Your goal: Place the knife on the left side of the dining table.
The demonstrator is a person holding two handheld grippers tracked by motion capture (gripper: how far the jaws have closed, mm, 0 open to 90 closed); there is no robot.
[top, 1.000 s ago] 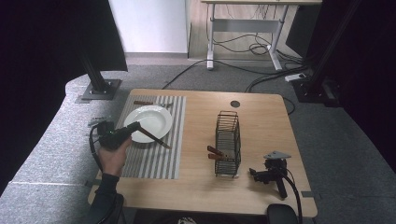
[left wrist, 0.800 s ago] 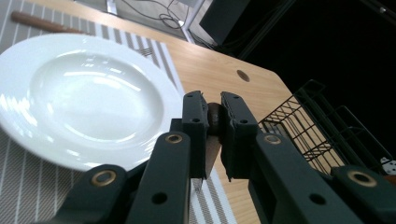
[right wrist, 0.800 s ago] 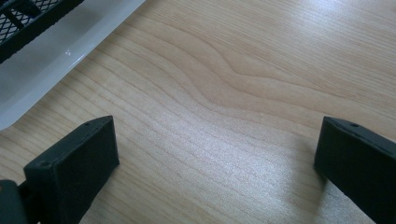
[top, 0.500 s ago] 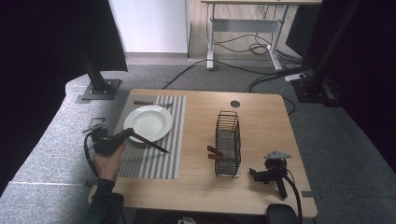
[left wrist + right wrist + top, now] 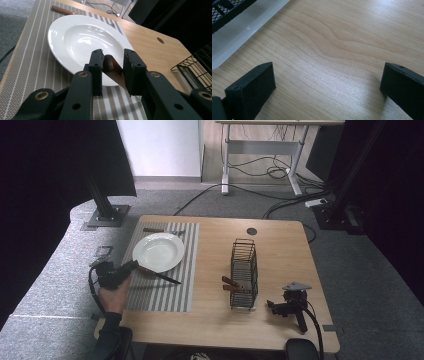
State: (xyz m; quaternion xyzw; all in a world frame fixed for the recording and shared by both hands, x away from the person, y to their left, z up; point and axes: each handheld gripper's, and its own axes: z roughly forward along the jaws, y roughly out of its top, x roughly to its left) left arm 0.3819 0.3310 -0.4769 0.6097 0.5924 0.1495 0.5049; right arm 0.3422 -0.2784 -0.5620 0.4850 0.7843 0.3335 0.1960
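- Knife (image 5: 159,274) sits by plate's (image 5: 156,251) near rim on striped mat (image 5: 165,292); left tongs (image 5: 113,65) have slid back off the plate, jaws nearly closed on its brown handle.
- Looks like placement done; release likely next.
- Right tongs (image 5: 281,307) unmoved, parked wide open and empty on tabletop (image 5: 342,37) beside wire rack (image 5: 244,270).

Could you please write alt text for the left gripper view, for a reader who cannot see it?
Two black tongs rise from the bottom of the frame, closed around the brown wooden handle of a knife just in front of a white plate. The plate sits on a striped placemat on a wooden table, with a black wire rack at the right edge.
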